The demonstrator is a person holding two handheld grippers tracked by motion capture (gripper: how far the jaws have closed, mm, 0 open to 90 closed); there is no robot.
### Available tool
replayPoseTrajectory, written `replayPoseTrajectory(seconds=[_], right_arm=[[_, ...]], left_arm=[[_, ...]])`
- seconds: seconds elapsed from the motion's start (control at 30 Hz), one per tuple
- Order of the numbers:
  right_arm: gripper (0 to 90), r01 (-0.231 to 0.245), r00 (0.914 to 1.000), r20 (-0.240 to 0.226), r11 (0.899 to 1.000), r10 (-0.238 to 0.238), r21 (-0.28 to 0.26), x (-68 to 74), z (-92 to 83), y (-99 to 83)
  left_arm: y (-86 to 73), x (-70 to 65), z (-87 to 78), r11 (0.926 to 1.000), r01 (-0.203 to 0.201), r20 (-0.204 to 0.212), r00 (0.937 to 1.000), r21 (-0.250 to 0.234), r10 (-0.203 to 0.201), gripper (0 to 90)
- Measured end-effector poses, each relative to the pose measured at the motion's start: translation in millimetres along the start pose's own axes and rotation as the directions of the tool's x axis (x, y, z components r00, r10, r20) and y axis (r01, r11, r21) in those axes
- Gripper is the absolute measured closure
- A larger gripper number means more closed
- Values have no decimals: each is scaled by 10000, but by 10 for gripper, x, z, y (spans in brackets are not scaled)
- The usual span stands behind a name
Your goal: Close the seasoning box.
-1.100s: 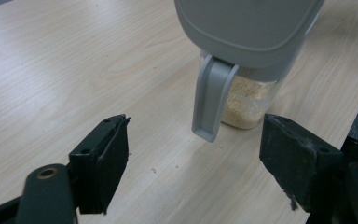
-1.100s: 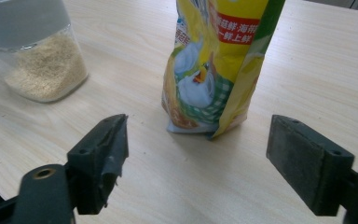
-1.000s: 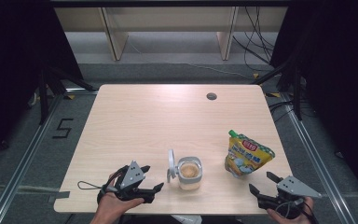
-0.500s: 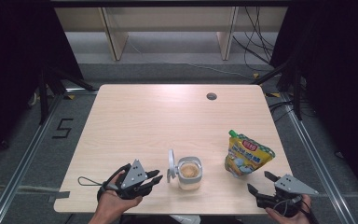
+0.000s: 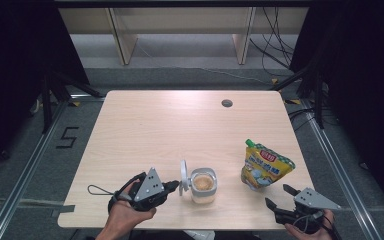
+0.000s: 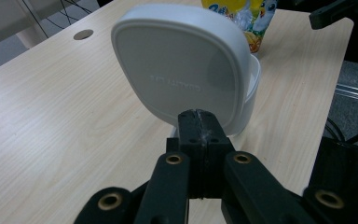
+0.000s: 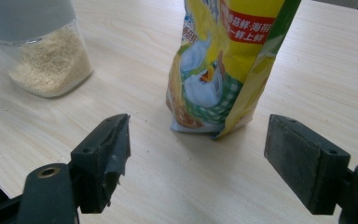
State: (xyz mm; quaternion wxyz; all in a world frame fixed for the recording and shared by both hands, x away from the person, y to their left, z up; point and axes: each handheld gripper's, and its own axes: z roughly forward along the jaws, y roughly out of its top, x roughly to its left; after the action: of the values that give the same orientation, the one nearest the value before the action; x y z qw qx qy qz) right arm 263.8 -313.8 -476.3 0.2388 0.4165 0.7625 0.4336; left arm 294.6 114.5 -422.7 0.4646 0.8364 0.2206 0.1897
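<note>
Left gripper view, left tool [image 6: 199,122] just pinched onto jar lid [image 6: 182,65] (upright), right tool [image 7: 214,154] wide open, empty.

Bright, even overhead light; dark surroundings; soft close-up blur.

At the lower left of the high view, the left tongs [image 5: 174,186] are black with a grey three-cornered plate and a looped black cable. The right tongs [image 5: 279,196], lower right, match. Brass-coloured rivets stud the black arms in both gripper views.

The lid [image 6: 182,65] hides the jar's contents; the pouch [image 7: 228,56] is cut off above.
</note>
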Motion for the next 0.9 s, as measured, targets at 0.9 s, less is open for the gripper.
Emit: replayPoseTrajectory(seconds=[0.9], right_arm=[[240,288,9996,-48,9995,-288,107,35,2,10]], left_arm=[[212,-76,204,9995,-254,374,9990,-189,261,885]])
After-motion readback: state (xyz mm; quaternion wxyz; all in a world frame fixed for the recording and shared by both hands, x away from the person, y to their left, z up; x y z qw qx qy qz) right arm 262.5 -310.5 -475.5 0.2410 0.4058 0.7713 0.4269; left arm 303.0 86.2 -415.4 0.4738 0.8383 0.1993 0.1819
